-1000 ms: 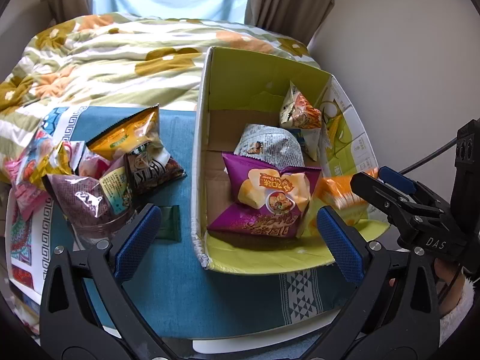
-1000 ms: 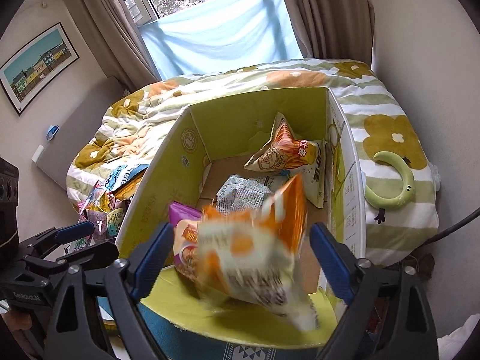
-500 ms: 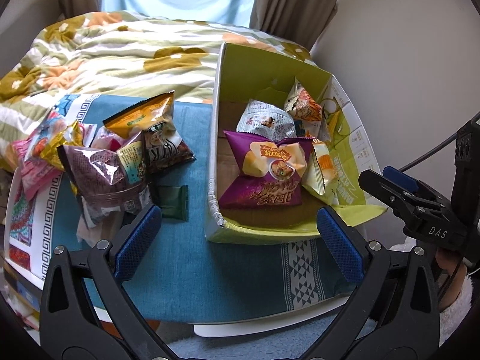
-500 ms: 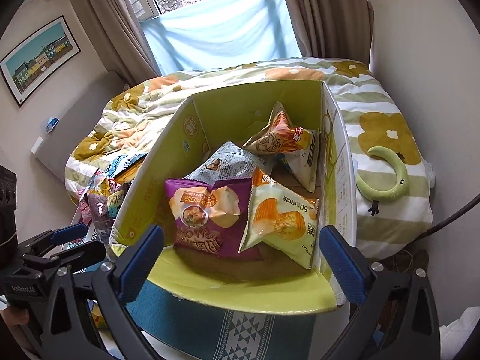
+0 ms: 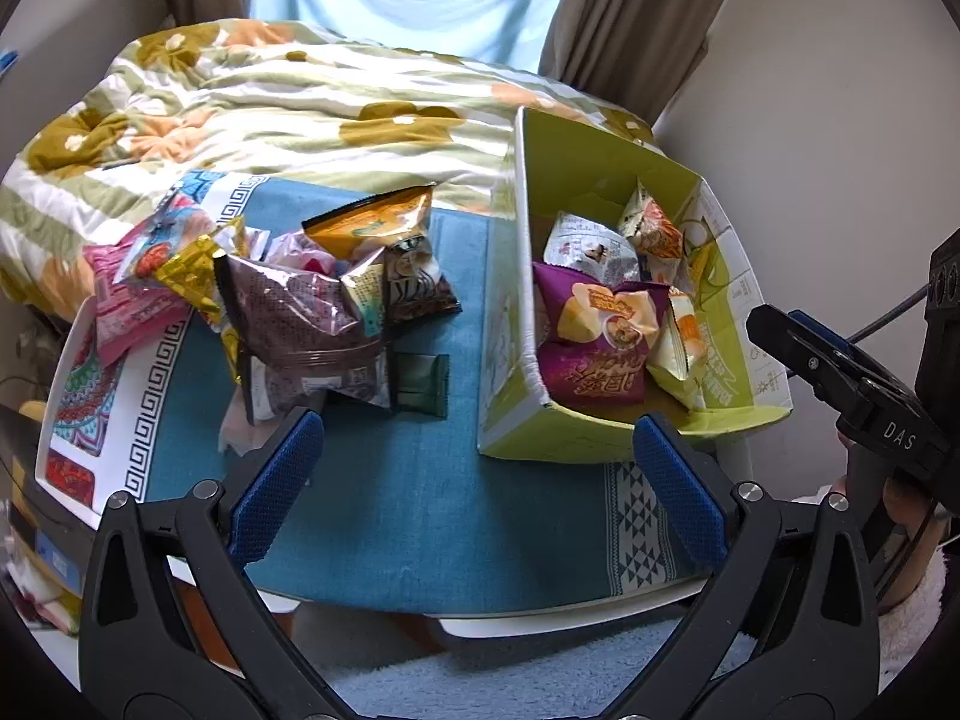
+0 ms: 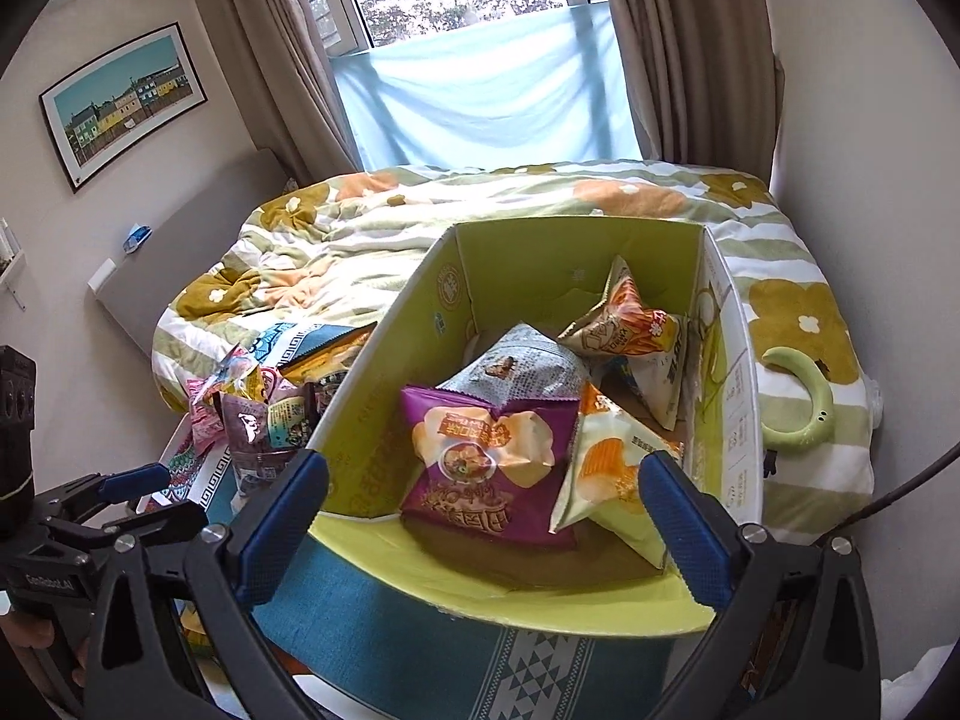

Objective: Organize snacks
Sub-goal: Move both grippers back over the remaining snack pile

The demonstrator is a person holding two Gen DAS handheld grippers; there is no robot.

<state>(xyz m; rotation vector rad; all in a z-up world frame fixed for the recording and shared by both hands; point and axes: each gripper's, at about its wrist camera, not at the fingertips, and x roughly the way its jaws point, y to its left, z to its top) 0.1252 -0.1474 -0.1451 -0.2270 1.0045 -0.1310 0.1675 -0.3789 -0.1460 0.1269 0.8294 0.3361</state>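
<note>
While both grippers hang over the near edge of the table with nothing in them, the left gripper (image 5: pixel 477 483) has its blue-padded jaws spread wide apart above the teal cloth (image 5: pixel 420 510), and the right gripper (image 6: pixel 480 513) is just as wide open, sitting right in front of the green cardboard box (image 6: pixel 384 420). Nothing is touching either set of pads as far as I can see. Just past the left one there's a small dark green packet (image 5: pixel 423 384) lying flat on the cloth by itself, right beside the box's left wall. Behind that is the messy pile of loose snacks (image 5: pixel 300 306), with a brownish see-through bag in front, an orange bag (image 5: pixel 375 222) leaning at the back, plus a pink packet (image 5: pixel 129 315) and a gold one off to the left side. Over in the box, which stands on the right part of the table with its near flap folded down, the purple chip bag (image 6: pixel 480 462) lies closest, and a pale bag with orange print (image 6: pixel 612 474) leans against its right side, touching it. Behind those sits a grey-white bag (image 6: pixel 522 375), then an orange striped bag (image 6: pixel 624 318) propped up toward the back right corner. Further off is the bed with the floral blanket (image 6: pixel 372 228), a green curved toy (image 6: pixel 804 402) lying on it right of the box, and the window with curtains beyond.
</note>
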